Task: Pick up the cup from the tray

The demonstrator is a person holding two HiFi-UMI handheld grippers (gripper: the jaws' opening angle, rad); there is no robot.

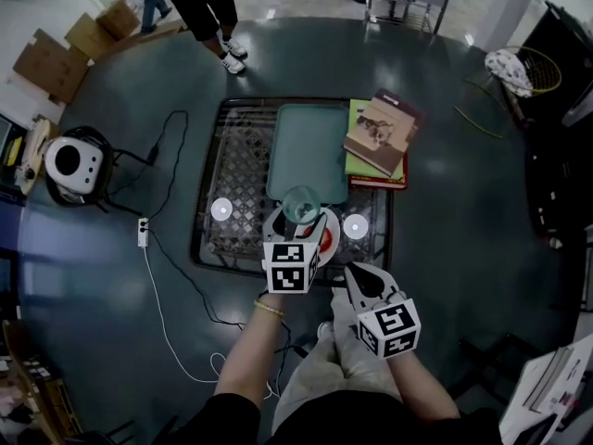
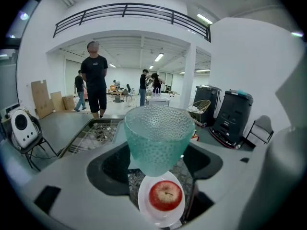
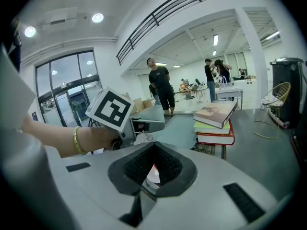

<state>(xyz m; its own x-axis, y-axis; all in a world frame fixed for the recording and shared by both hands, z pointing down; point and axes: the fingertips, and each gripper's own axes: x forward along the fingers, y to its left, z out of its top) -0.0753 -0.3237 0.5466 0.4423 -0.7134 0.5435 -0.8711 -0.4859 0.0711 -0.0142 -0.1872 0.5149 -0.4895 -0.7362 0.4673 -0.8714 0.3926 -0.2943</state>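
A teal dimpled glass cup (image 1: 301, 204) (image 2: 158, 140) sits upright between the jaws of my left gripper (image 1: 299, 215) (image 2: 156, 163), which is shut on its lower part. The cup hangs over the near end of the mesh table, just past the front edge of the teal tray (image 1: 307, 144), which holds nothing else. Directly below the cup a red apple (image 2: 166, 195) lies on a small white plate (image 2: 144, 204) (image 1: 330, 222). My right gripper (image 1: 350, 278) (image 3: 152, 150) is lower and to the right, near the person's lap, shut with nothing in it.
A stack of books (image 1: 380, 140) (image 3: 216, 120) lies right of the tray on the wire-mesh table (image 1: 239, 170). Two white discs (image 1: 220, 209) (image 1: 356, 227) rest on the mesh. A white appliance (image 1: 70, 163) and a power strip (image 1: 143, 232) are on the floor at left. A person (image 2: 96, 78) stands beyond the table.
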